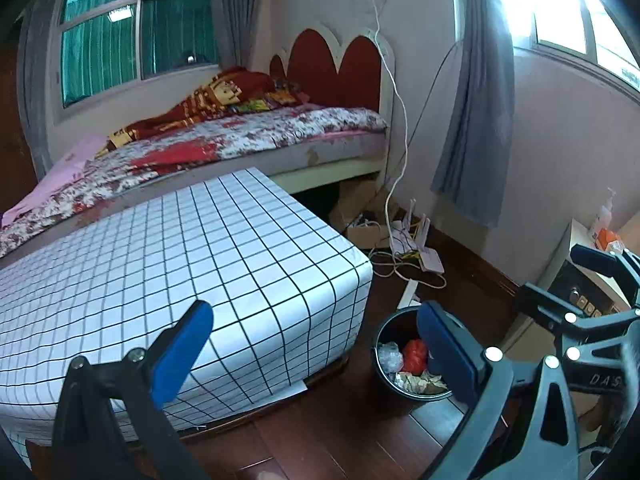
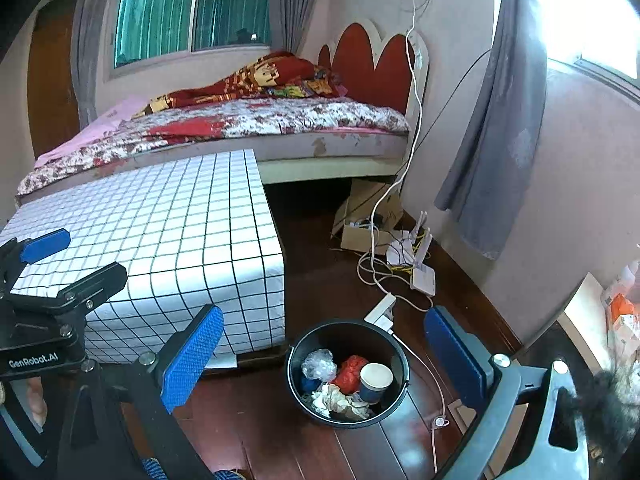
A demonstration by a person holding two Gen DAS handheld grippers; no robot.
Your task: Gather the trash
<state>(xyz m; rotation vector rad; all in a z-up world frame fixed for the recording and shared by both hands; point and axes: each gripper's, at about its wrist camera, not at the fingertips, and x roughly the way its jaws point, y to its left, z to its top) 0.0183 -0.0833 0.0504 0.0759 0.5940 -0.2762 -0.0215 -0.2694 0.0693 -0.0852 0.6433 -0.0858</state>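
**Beside the bed: bin loaded, both grippers idle**

Beside the checked tabletop [image 2: 168, 232], on dark wood floor, sits the black bin [image 2: 296, 376], upright. Contents: paper cup [image 2: 376, 380], red wad [image 2: 352, 372], clear plastic ball [image 2: 319, 364], crumpled paper [image 2: 340, 400].

Left gripper [image 1: 316, 356]: fingers spread wide, nothing between them, held above the tabletop corner and bin. Right gripper [image 2: 324, 356]: likewise spread and empty, bin framed between its fingers.

Tabletop looks bare of litter. Judgement: collection is at or near its end; no loose trash visible. Any next move calls for scanning the floor, or coming down on the bin's rim if it is to be carried.

Surroundings: bed [image 2: 280, 120] behind the tabletop; cardboard box [image 2: 360, 232], white router [image 2: 424, 276], power strip [image 2: 382, 308] and loose cables [image 2: 376, 268] on the floor just beyond the bin. A thin cable runs close past the rim, a snag risk when reaching or lifting there.
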